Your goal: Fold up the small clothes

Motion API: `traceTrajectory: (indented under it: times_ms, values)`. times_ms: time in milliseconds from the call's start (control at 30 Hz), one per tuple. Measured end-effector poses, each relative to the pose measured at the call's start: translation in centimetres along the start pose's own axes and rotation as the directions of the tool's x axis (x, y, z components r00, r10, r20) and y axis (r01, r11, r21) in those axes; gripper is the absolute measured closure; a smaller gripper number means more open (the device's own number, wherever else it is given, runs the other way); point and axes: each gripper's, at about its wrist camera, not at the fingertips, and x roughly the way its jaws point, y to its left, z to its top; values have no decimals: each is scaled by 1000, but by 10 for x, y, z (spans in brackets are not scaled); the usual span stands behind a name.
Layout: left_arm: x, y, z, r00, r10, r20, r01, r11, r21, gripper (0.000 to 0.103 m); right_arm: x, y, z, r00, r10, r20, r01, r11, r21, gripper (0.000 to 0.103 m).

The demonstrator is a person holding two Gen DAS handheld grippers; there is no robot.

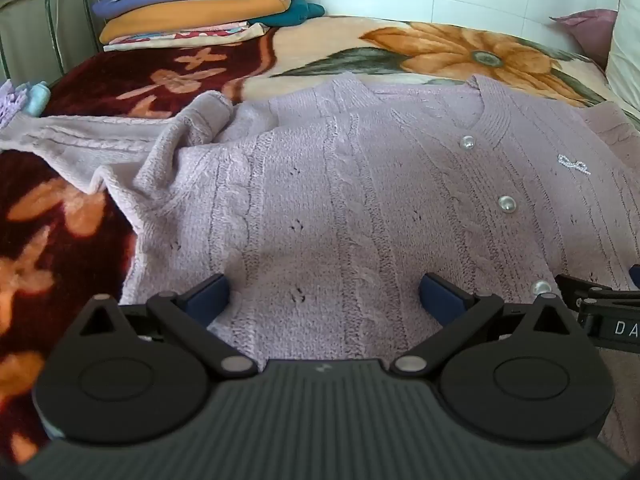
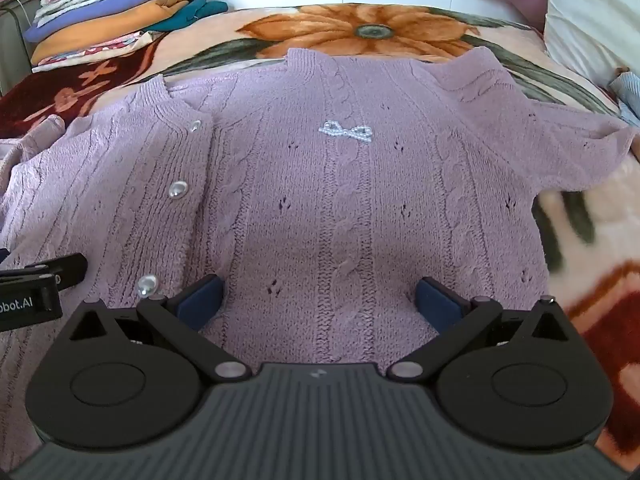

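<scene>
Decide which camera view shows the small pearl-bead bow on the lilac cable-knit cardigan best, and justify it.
The right wrist view. There the small pearl-bead bow sits near the middle of the frame, sharp, with both loops visible on the lilac cable-knit cardigan. The left wrist view catches the bow only near its right edge, smaller and stretched by the lens.

The right tool hung with jaws wide apart over a lilac cable-knit cardigan spread on the floral blanket; ahead lay its pearl bow, far left-ahead folded clothes.
</scene>
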Motion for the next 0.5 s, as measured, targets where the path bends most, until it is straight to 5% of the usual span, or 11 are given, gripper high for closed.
traceTrajectory:
  times_ms: [500]
  values:
    - [1,-2,1,1000,13,-11,-12,1000,16,0,2,-2,4,1000,4,-11,-4,1000,8,0]
